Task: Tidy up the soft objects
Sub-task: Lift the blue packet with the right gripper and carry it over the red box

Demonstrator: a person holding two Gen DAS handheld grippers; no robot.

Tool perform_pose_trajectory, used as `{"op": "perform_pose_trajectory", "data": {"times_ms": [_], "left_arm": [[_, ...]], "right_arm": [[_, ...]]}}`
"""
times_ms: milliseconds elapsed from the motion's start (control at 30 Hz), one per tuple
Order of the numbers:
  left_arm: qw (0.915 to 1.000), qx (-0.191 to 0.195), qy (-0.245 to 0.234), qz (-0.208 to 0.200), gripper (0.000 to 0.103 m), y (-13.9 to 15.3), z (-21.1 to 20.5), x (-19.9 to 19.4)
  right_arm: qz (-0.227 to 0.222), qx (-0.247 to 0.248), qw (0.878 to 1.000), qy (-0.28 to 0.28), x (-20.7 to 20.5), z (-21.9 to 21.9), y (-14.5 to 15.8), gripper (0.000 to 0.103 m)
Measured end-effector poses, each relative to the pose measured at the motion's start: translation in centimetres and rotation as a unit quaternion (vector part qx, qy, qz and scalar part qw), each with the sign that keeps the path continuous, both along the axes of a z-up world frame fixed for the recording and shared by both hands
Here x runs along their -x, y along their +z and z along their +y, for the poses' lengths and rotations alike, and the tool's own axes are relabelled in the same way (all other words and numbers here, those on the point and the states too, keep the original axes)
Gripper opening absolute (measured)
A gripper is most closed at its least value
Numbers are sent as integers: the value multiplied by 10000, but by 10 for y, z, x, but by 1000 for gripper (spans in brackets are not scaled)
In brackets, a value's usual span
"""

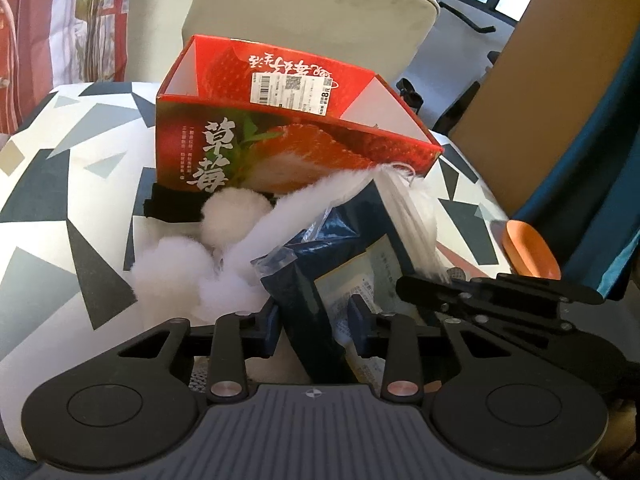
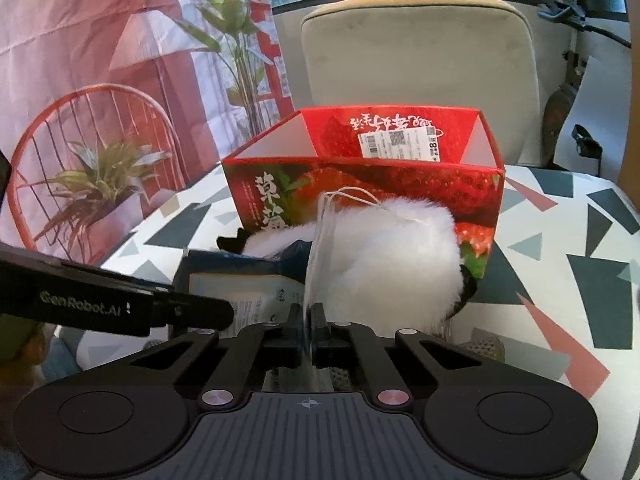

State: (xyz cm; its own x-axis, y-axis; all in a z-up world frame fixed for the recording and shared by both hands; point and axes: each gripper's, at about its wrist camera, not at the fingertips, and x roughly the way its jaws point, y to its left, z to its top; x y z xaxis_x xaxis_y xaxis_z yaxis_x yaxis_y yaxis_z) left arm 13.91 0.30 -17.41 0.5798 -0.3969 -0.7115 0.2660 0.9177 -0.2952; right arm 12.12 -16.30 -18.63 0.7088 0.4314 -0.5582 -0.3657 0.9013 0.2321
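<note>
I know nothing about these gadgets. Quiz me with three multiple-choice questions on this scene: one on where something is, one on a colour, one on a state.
1. Where is the white plush toy?
A. inside the strawberry box
B. in front of the strawberry box
C. on the chair

2. What colour is the strawberry box outside?
A. red
B. green
C. yellow

3. How is the right tool?
A. wide open
B. shut on a clear plastic bag
C. out of view

Answers: 1 B, the toy lies on the patterned tablecloth before the box. 2 A, its walls are red. 3 B, its fingers pinch the clear plastic bag.
</note>
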Motion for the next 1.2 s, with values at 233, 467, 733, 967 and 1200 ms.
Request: {"op": "perform_pose_trajectory", "data": {"times_ms": [233, 467, 733, 967, 1200], "left_arm": [[9982, 49, 99, -591, 36, 32, 9, -3], [9904, -4, 177, -1374, 37, 75, 10, -22], [9738, -268, -17, -2257, 37, 110, -12, -93], [9701, -587, -35, -2355, 37, 102, -31, -158], [9810, -674, -126, -1816, 37, 67, -37, -199]], "right_arm": [[-155, -225, 9994, 228, -8, -3, 28, 2], [-632, -430, 9963, 381, -35, -4, 73, 2], [-1594, -149, 9868, 235, -98, -5, 117, 2], [-1767, -247, 9839, -44, -171, -17, 102, 2], [-1260, -168, 9915, -283, -219, -4, 66, 2]]}}
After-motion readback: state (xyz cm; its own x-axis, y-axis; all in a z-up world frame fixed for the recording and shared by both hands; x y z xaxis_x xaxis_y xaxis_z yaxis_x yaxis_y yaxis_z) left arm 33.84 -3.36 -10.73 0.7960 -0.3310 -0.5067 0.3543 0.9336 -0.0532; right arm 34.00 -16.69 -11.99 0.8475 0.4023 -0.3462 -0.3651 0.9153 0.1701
